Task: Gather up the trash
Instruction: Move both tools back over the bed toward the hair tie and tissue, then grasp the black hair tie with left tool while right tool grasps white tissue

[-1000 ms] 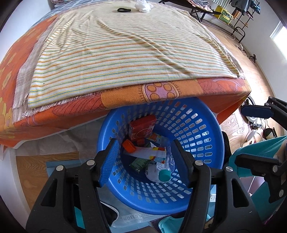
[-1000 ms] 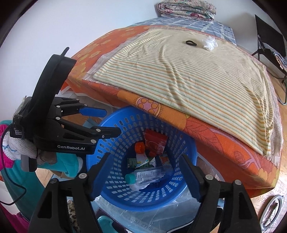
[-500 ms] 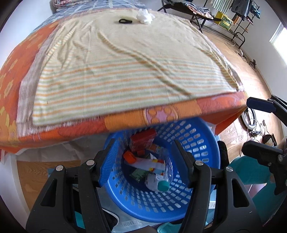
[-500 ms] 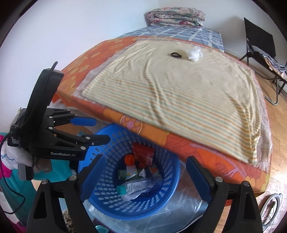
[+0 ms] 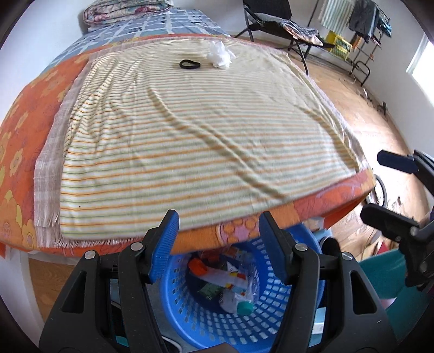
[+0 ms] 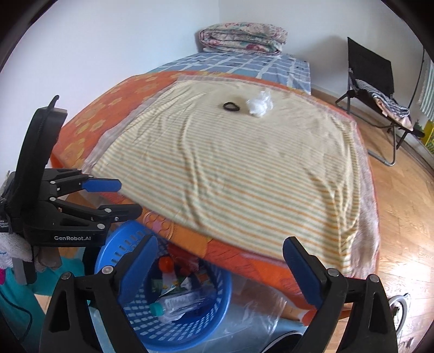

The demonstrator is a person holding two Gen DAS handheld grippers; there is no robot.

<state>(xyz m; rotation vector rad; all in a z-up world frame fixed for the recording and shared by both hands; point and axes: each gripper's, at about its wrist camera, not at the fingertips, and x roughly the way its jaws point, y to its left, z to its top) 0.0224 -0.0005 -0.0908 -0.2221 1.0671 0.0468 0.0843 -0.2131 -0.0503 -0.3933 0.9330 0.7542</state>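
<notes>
A blue laundry basket (image 5: 271, 323) stands on the floor at the bed's near edge, holding a plastic bottle (image 6: 179, 302), wrappers and a red box; it also shows in the right wrist view (image 6: 190, 328). A crumpled white tissue (image 5: 220, 55) and a black hair band (image 5: 189, 64) lie far back on the striped cloth (image 5: 195, 146); both show in the right wrist view, the tissue (image 6: 259, 103) beside the band (image 6: 231, 106). My left gripper (image 5: 218, 239) is open and empty above the basket. My right gripper (image 6: 221, 260) is open and empty, to the right of the left one (image 6: 114, 195).
The bed has an orange flowered cover (image 6: 108, 108) and a folded quilt (image 6: 242, 38) at its head. A folding chair (image 6: 371, 81) and a drying rack (image 5: 352, 24) stand on the wooden floor to the right. Clear plastic sheeting (image 6: 252, 323) lies beside the basket.
Both grippers have risen and tilted up from the basket toward the bed top. The tissue and hair band now sit nearer the view centre. The right jaws have opened wider.
</notes>
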